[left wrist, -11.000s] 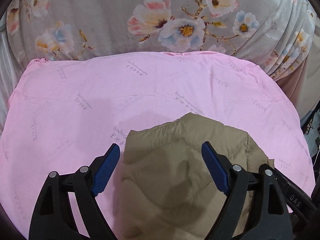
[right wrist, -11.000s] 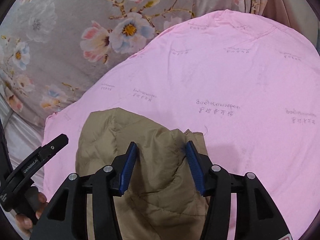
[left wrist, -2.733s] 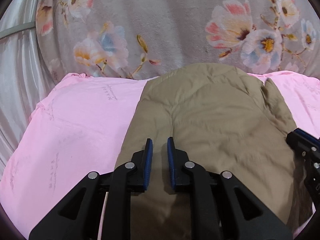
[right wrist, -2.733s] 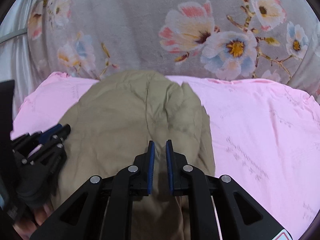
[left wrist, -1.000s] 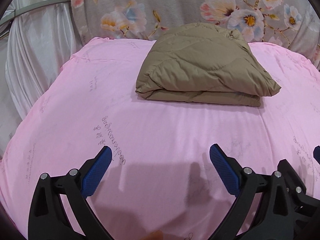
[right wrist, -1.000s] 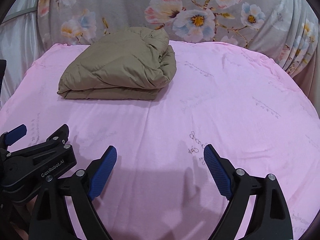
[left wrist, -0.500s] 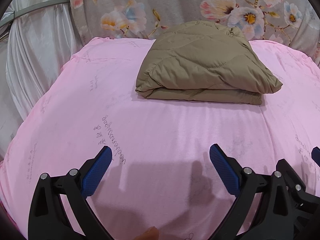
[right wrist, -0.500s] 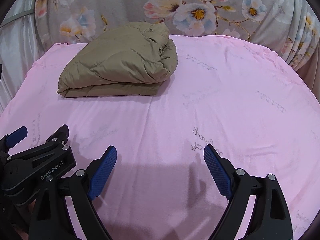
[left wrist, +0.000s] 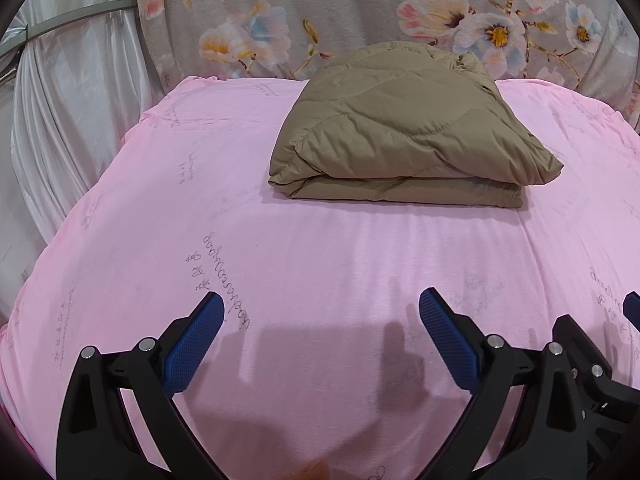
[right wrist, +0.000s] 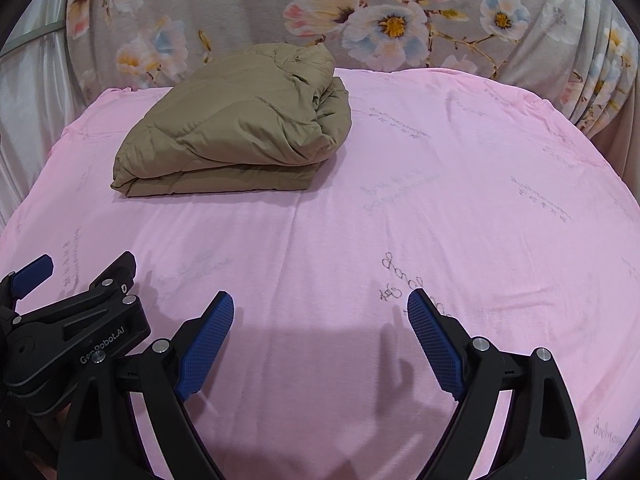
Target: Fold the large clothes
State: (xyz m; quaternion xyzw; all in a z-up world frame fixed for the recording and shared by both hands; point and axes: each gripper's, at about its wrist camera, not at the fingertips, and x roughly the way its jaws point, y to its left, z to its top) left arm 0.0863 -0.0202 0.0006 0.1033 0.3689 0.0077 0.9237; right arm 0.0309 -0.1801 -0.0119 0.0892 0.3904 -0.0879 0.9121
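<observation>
**Coat folded, grippers free**

The tan coat (left wrist: pixel 404 132) was seen folded into a neat thick bundle near the bed's (right wrist: pixel 460 208) far edge. The left gripper (left wrist: pixel 320 312) and right gripper (right wrist: pixel 320 312) were held wide open, empty, well apart from it. Little seemed left.

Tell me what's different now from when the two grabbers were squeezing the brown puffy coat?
Both let go. The left hand-held gripper and the right hand-held gripper were shut on the brown coat; now both are open and pulled back over the near part of the pink sheet. The coat now lies folded at the far edge. The sheet and the flowered cloth behind look unchanged.
</observation>
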